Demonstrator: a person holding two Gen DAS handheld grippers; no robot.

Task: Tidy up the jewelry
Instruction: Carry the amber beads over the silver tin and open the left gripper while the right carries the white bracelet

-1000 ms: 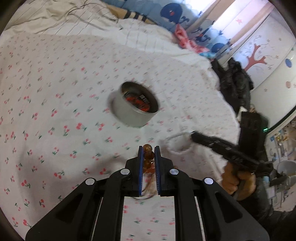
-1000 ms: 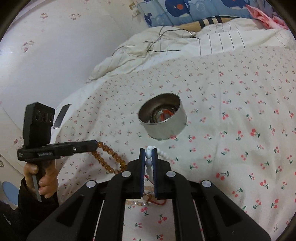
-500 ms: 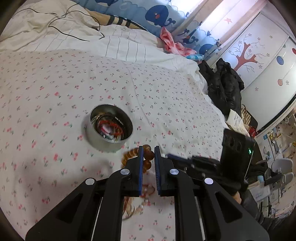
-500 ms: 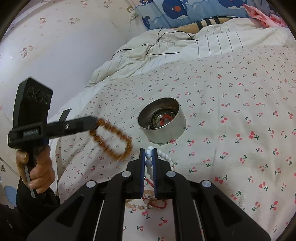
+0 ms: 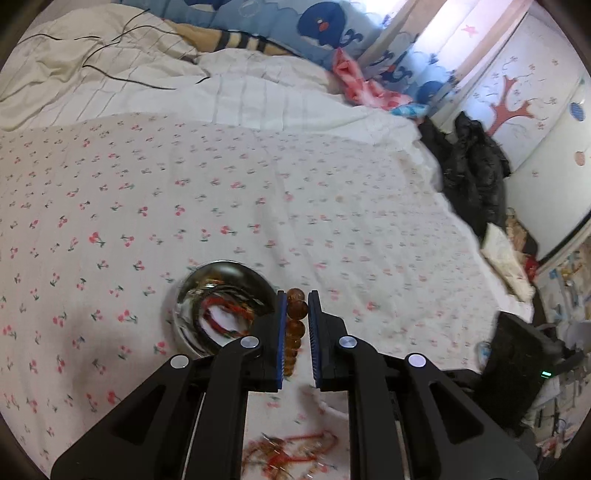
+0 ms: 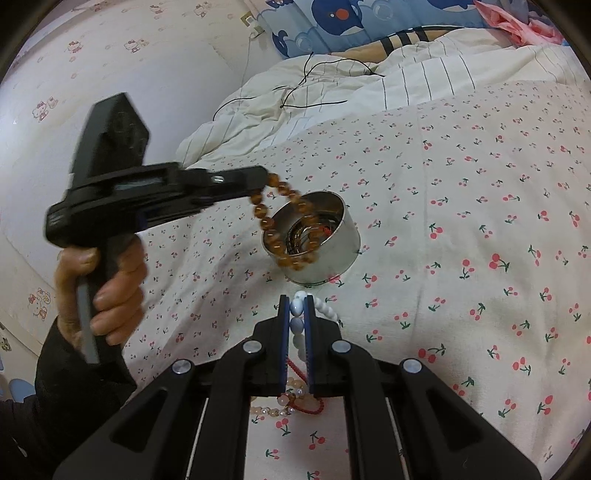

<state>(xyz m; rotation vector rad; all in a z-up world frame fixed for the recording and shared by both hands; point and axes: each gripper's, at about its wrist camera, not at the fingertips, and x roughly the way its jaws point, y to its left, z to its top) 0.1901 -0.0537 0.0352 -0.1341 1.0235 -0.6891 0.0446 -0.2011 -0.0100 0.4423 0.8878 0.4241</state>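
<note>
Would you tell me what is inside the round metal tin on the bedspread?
The metal tin holds a tangle of dark cords and a red string; the hanging amber bead bracelet covers part of it.

Cherry-print bedsheet [image 5: 332,206], striped white duvet [image 6: 424,85], whale-print pillow [image 5: 325,26], black clothes [image 5: 469,173]

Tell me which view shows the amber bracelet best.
The right wrist view: the whole amber bracelet hangs as a loop from the left hand-held gripper, in front of the tin. The left wrist view shows only a few beads between its own fingers.
</note>
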